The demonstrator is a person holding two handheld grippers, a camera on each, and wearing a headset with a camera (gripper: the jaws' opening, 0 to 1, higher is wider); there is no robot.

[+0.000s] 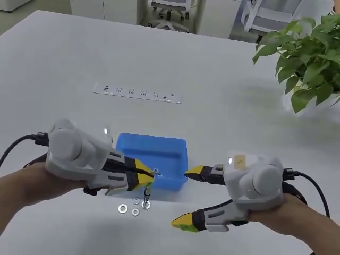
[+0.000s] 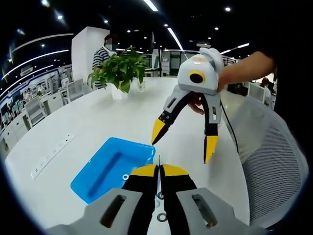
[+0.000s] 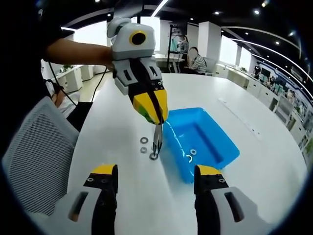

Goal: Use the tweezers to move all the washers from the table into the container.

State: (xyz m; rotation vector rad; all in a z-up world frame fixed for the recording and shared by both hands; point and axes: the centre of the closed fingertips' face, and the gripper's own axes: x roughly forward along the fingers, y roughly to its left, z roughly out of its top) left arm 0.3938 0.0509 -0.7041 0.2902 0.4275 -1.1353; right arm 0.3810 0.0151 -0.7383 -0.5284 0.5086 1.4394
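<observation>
right gripper [image 1: 187, 197]: nearest the person, over the near edge of the table [image 1: 239, 106]; jaws spread wide with nothing between them.
left gripper [image 1: 147, 179]: to the left of the right one and just beside it; jaws clenched on the tweezers.
tweezers [image 3: 157, 138]: point down out of the left gripper's jaws; their tips meet one washer [image 3: 154, 156], which lies on the table just outside the container's near wall.
other washers [image 1: 122, 209]: flat on the table, just left of the tweezers' tips, near the container's near left corner.
container [image 1: 151, 151]: blue tray, just behind the loose washers, between the two grippers.
washers inside [image 3: 193, 152]: two on the container's floor, close to its near wall.
power strip [image 1: 138, 93]: white, set into the table beyond the container.
plant [image 1: 311, 56]: leafy, by the table's far right edge.
</observation>
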